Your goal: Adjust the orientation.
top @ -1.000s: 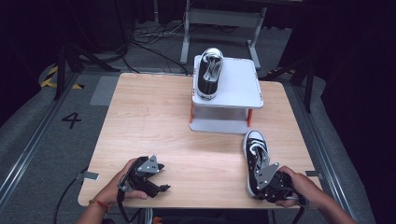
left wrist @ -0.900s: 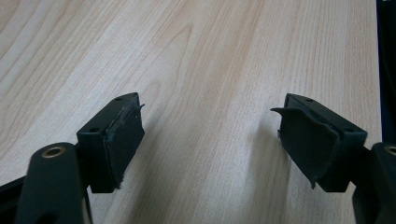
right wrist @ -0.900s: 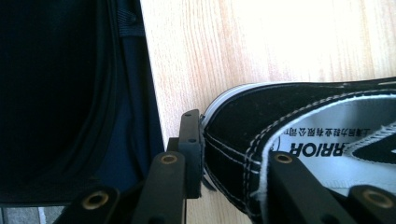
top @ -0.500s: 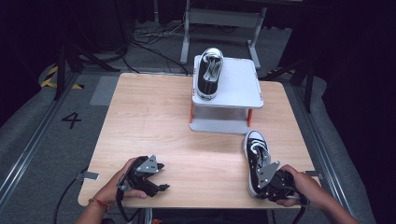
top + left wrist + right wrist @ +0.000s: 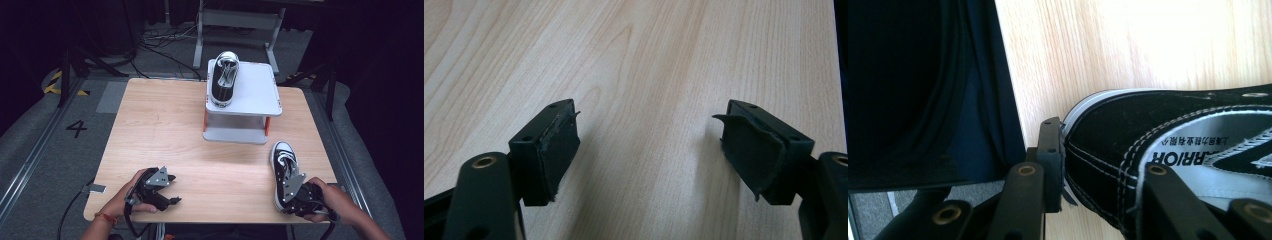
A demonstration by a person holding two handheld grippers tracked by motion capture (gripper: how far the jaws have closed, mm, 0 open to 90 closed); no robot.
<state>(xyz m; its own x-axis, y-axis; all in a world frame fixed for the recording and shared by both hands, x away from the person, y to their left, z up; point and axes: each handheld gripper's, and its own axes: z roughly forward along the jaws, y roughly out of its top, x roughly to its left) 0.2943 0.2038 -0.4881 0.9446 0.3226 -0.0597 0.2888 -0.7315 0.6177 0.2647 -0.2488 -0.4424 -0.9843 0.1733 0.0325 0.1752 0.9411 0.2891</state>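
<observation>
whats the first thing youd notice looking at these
Two matching black-and-white sneakers stand out: one sneaker sits on top of the white stand at the table's far side, the other sneaker lies on the wooden table near its right front corner. The right gripper is clamped on the heel of that near shoe, while the left gripper rests open on bare wood at the front left.

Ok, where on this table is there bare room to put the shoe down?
The widest bare wood lies left of the white stand, ahead of the left gripper. A narrower strip runs between the stand and the near edge. The right side is crowded: the right gripper clamps the shoe there, and another shoe sits on the stand.
</observation>
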